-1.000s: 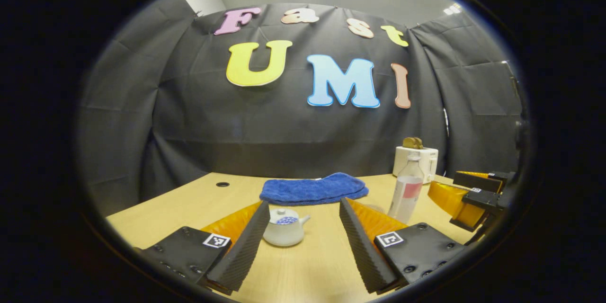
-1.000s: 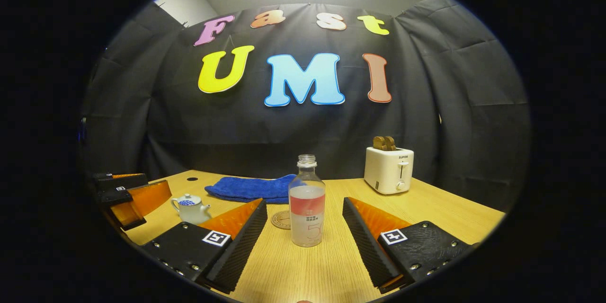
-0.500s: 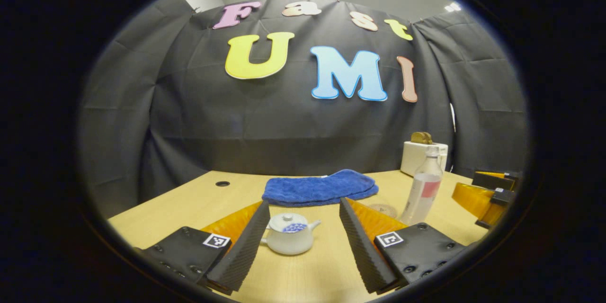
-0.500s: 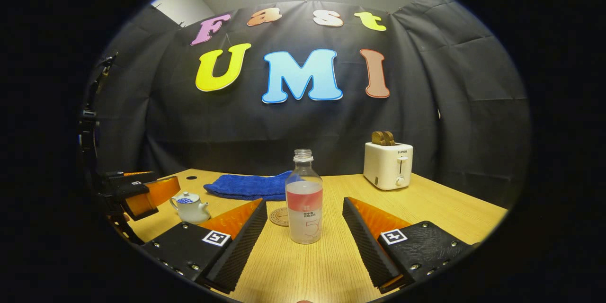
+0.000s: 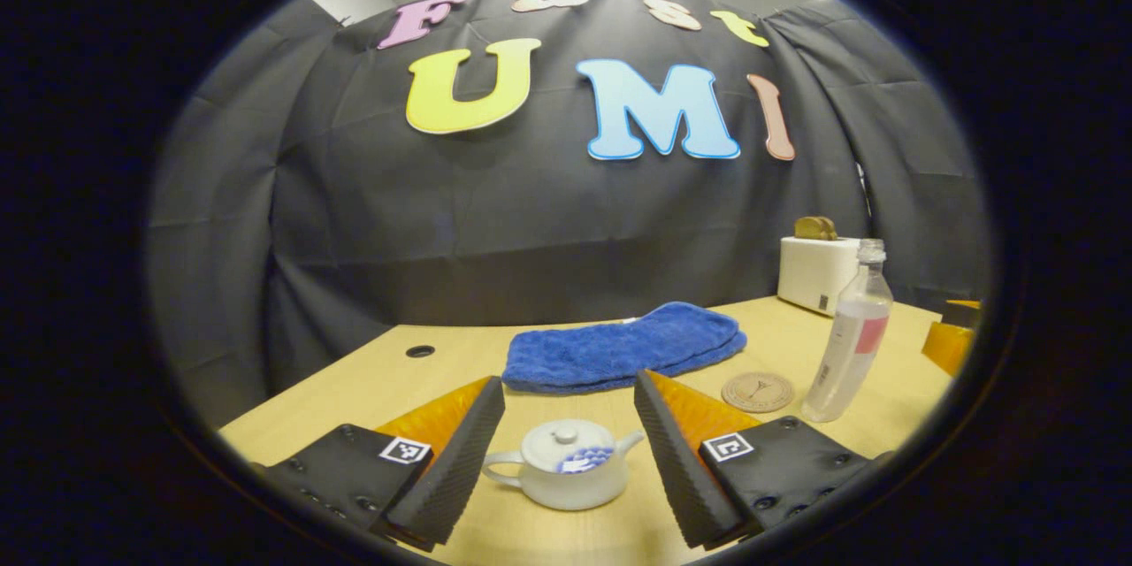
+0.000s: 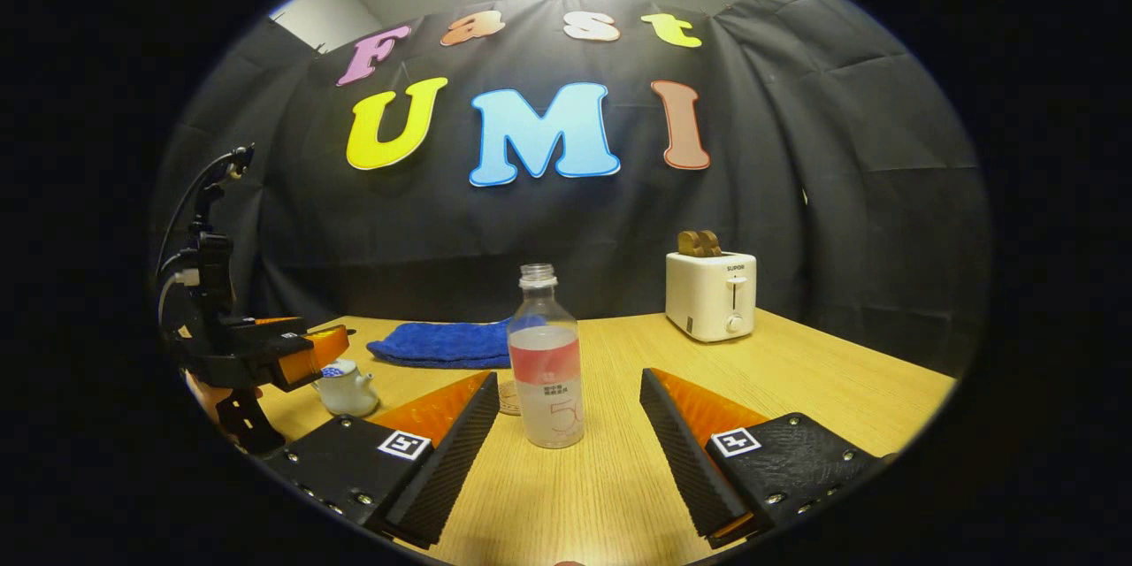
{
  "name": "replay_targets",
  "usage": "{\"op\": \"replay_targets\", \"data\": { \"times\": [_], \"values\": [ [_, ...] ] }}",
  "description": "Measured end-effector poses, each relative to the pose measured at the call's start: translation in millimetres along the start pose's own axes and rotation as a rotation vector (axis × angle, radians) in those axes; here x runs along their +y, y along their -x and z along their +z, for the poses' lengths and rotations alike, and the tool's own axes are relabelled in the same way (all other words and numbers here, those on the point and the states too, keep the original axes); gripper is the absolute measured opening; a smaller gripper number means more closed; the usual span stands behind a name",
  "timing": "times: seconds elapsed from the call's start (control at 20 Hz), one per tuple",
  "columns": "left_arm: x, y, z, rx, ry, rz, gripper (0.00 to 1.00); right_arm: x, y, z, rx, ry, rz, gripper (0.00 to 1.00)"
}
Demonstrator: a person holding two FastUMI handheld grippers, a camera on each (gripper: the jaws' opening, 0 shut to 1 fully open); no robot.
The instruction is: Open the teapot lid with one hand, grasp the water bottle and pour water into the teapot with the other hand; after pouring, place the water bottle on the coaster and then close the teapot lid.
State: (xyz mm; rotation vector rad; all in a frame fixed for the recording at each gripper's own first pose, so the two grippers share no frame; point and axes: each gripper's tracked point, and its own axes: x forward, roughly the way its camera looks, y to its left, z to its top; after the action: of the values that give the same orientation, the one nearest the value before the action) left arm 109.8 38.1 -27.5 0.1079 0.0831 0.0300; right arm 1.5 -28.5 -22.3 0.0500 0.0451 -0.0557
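Flanking the lidded teapot (image 5: 566, 469), left tongs (image 5: 566, 451) released, right tongs (image 6: 566, 442) released around water bottle (image 6: 548, 363).

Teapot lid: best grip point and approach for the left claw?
Take the small round knob atop the teapot lid, coming straight down. It's the only raised part on the low, domed lid. The handle and spout stick out sideways, so close the left claw across the knob, clear of both.
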Motion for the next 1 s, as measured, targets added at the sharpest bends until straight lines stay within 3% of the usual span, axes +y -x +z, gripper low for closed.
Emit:
{"op": "replay_targets", "data": {
  "times": [0.2, 0.5, 0.7, 0.8, 1.0],
  "values": [
    [3, -12, -12, 0.027, 0.02, 0.003, 0.98, -9, -2, -7, 0.018, -0.019, -0.015, 0.99],
    [8, -22, -27, 0.064, 0.023, 0.017, 0.76, -17, -4, -10, 0.022, -0.021, -0.03, 0.99],
    [6, -24, -32, 0.077, 0.017, 0.013, 0.75, -22, -5, -16, 0.035, -0.022, -0.041, 0.99],
    [7, -26, -35, 0.084, 0.017, 0.018, 0.53, -25, -5, -18, 0.04, -0.028, -0.046, 0.99],
    [7, -28, -36, 0.085, 0.012, 0.026, 0.48, -30, -4, -18, 0.041, -0.032, -0.058, 0.99]
  ]
}}
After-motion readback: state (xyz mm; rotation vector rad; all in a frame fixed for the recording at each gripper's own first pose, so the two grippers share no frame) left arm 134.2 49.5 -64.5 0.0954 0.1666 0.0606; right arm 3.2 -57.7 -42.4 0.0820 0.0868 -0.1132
